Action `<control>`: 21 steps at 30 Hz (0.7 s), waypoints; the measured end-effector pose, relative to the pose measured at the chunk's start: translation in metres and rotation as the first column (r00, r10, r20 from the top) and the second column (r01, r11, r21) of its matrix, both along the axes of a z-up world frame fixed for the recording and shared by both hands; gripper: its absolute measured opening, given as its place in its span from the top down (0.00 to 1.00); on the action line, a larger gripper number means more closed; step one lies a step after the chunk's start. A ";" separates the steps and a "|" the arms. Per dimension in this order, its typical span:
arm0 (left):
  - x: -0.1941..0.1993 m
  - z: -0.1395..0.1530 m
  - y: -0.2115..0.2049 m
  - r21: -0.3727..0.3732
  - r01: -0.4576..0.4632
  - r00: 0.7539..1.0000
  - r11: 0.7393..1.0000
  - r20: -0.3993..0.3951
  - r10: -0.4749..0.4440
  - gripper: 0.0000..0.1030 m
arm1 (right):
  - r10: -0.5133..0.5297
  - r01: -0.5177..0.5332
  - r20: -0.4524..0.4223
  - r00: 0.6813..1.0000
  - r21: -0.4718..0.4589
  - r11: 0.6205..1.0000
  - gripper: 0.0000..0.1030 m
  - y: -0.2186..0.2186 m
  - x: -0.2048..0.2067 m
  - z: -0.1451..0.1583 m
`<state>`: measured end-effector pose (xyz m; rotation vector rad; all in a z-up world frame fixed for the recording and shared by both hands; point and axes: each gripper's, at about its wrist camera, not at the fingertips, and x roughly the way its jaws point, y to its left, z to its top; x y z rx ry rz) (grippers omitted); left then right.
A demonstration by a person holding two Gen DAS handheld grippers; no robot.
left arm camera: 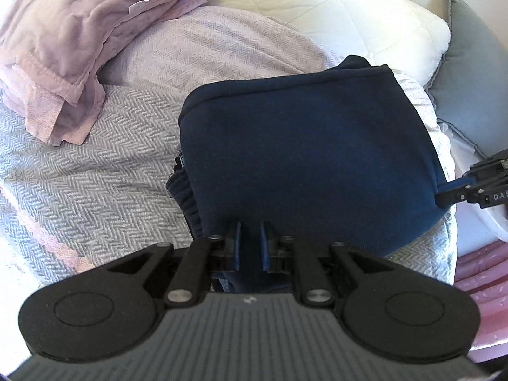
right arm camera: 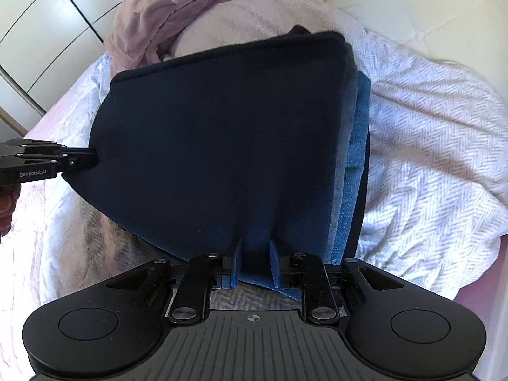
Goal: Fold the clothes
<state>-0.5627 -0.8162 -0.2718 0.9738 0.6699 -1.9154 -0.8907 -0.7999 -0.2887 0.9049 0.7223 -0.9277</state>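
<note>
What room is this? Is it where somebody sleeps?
Probably a bedroom: a bed with a herringbone blanket, a white pillow and a grey cushion. A folded navy garment lies on it.

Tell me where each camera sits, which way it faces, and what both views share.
Left wrist: rides the left hand-held gripper, looking forward over the navy garment on the herringbone blanket; right hand-held gripper enters at right.
Right wrist: rides the right hand-held gripper, facing the same garment; left hand-held gripper at left, fingers of a hand behind.
Shared: garment, blanket, pink cloth.
</note>
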 end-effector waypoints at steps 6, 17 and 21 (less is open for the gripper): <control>-0.005 0.012 0.002 0.028 0.037 0.999 0.999 0.014 -0.038 0.89 | -0.004 0.004 0.001 1.000 0.031 1.000 0.78 -0.012 0.002 0.023; -0.015 0.024 0.005 0.092 0.080 0.996 0.992 0.036 -0.084 0.88 | 0.141 -0.144 0.059 0.988 0.043 0.989 0.78 -0.028 0.034 0.039; -0.017 0.034 -0.001 0.087 0.079 0.996 0.993 0.039 -0.082 0.88 | 0.169 -0.173 0.050 0.984 0.101 0.980 0.78 -0.026 0.039 0.019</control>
